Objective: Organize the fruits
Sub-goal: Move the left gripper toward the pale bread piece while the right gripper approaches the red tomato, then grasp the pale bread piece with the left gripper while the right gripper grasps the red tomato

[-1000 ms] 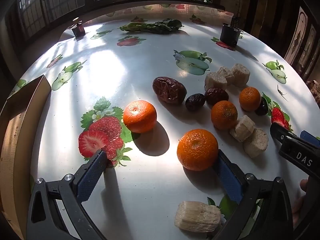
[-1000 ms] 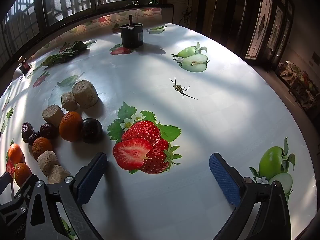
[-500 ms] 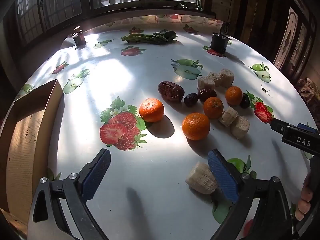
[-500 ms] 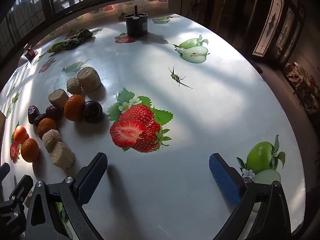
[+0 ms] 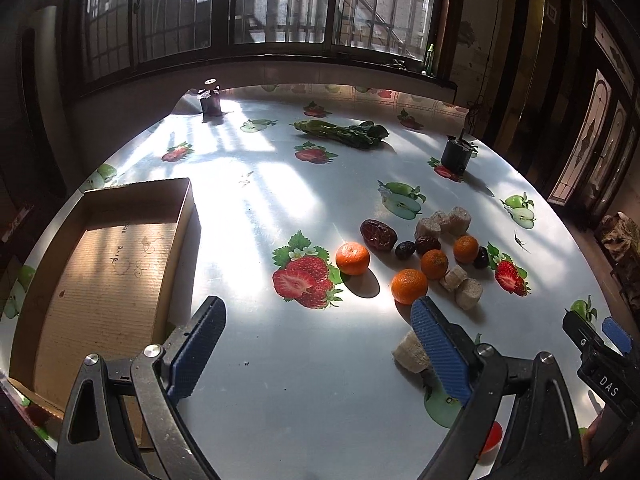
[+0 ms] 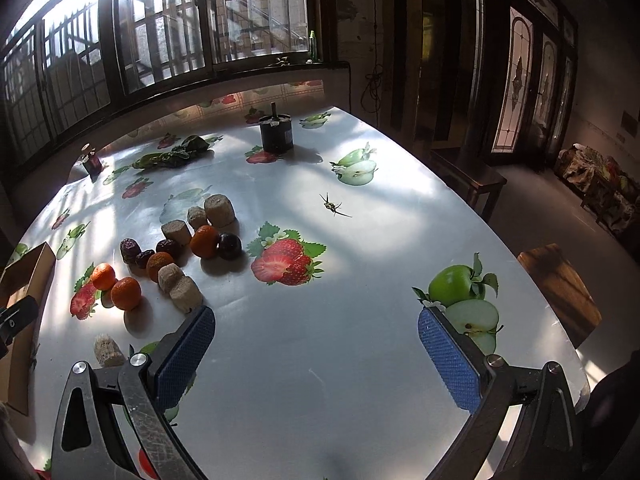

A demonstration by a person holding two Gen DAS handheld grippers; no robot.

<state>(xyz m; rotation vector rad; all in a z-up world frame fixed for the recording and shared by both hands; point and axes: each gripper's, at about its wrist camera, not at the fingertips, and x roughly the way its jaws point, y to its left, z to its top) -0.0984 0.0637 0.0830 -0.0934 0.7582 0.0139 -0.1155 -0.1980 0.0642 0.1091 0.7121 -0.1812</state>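
Observation:
Several tangerines lie on the white fruit-print tablecloth; the nearest tangerine (image 5: 409, 286) sits just beyond my left gripper's right finger, another (image 5: 352, 258) lies to its left. Dark dates (image 5: 378, 235) and beige sugarcane chunks (image 5: 469, 293) lie among them, one chunk (image 5: 408, 351) beside the right finger. The cluster also shows in the right wrist view (image 6: 180, 248). My left gripper (image 5: 316, 346) is open and empty above the table. My right gripper (image 6: 316, 354) is open and empty, right of the fruit. An empty cardboard box (image 5: 104, 264) sits at the left.
A bunch of green leaves (image 5: 344, 131), a black cylindrical container (image 5: 456, 154) and a small dark jar (image 5: 210, 100) stand at the table's far side. A small insect-like object (image 6: 332, 205) lies on the cloth. A wooden stool (image 6: 560, 288) stands beyond the right edge.
Both grippers have risen and pulled back from the table; the fruit looks smaller and the cardboard box has come fully into the left view. Both stay open.

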